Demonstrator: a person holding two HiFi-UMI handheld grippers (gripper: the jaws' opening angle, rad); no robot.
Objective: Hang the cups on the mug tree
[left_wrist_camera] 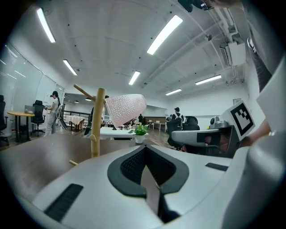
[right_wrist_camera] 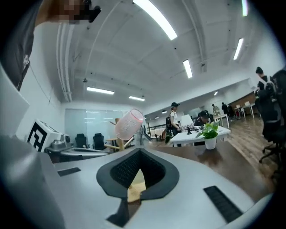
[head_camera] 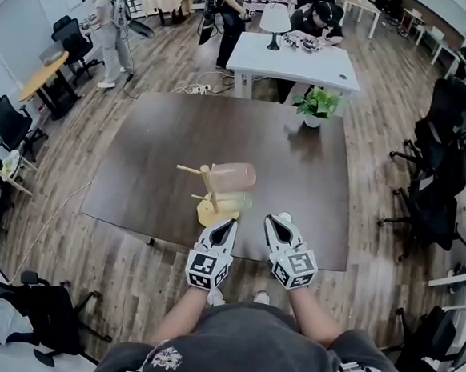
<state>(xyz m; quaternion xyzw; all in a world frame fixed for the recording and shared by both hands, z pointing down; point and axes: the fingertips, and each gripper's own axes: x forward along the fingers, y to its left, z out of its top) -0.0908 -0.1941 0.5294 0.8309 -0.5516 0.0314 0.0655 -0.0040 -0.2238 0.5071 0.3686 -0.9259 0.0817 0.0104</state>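
Toward the near edge of the table point(head_camera: 139, 158), slightly left of middle: mug tree point(head_camera: 209, 189) with pink cup point(head_camera: 234, 176) tipped sideways on an upper peg and green cup point(head_camera: 233, 202) on a lower peg just above the base point(head_camera: 211, 214); insides of both hidden. Just nearer, left gripper point(head_camera: 226, 225) and right gripper point(head_camera: 277, 222) side by side across that edge, each closed with nothing between the jaws. Open tabletop left, right and far, up to plant point(head_camera: 317, 106) at the far edge.
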